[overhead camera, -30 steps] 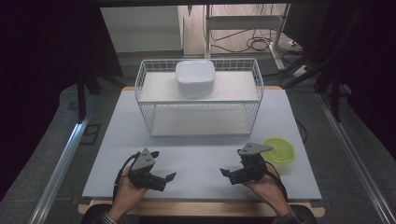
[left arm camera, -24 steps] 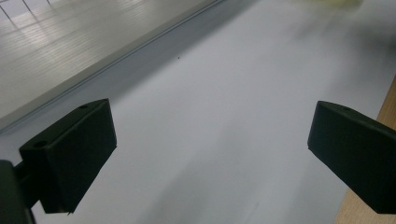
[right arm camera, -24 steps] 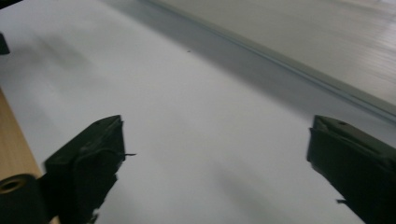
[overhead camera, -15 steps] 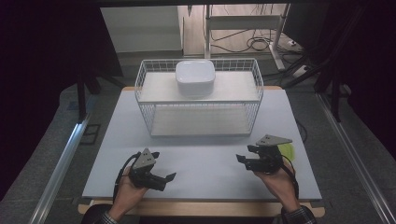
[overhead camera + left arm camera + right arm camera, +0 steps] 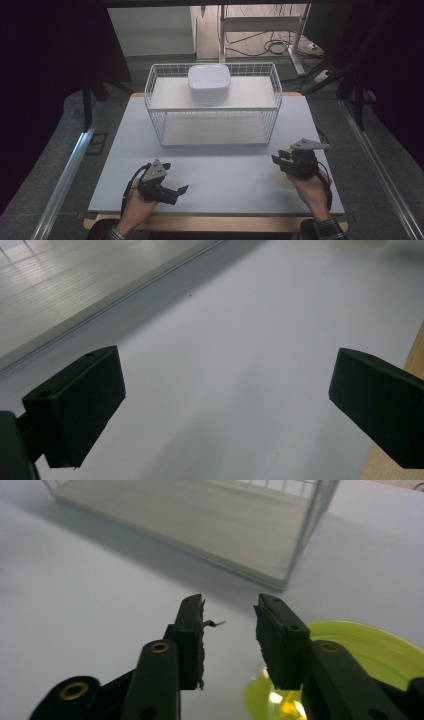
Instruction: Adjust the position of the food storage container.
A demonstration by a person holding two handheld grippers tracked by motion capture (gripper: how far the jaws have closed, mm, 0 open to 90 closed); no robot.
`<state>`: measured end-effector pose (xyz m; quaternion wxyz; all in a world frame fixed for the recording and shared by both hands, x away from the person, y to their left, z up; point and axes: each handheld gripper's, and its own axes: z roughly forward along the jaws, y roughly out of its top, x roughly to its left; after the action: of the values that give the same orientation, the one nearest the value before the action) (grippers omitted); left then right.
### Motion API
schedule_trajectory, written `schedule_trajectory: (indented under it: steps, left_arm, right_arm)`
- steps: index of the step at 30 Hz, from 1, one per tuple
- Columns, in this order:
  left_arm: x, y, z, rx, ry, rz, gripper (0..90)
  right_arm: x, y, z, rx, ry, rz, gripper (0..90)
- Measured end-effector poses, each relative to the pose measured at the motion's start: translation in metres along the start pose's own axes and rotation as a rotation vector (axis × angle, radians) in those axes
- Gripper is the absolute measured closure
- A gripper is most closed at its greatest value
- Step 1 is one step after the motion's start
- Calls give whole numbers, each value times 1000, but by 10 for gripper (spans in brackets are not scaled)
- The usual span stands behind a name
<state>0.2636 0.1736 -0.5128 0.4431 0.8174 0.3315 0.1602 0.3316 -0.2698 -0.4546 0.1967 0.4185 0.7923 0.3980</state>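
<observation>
Now: white bowl (image 5: 209,82) atop wire basket (image 5: 165,120); right gripper (image 5: 229,630) fingers closing, empty, above green plate (image 5: 370,650); left gripper (image 5: 172,192) fingers apart.

In the high view my right gripper (image 5: 295,161) and hand sit right over the green plate, so it's fully covered there. In the right gripper view the green plate (image 5: 370,650) is partly behind my jaws and cut off by the right and bottom edges; can't tell if a pad touches its rim. Wire basket (image 5: 210,525) is cropped at the top. In the left gripper view my left gripper (image 5: 225,410) has both jaws clipped by the frame, and the far background is blurred.
</observation>
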Motion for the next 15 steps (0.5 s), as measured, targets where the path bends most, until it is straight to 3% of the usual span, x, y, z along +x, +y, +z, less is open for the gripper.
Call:
schedule_trajectory:
  steps: [9,15]
  left_arm:
    - [0,0,-1,1,4,-1,15]
    - [-1,0,0,6,5,5,16]
  right_arm:
    - [-40,-5,-17,-8,-107,76,849]
    - [-64,-16,-28,-2,-193,126,894]
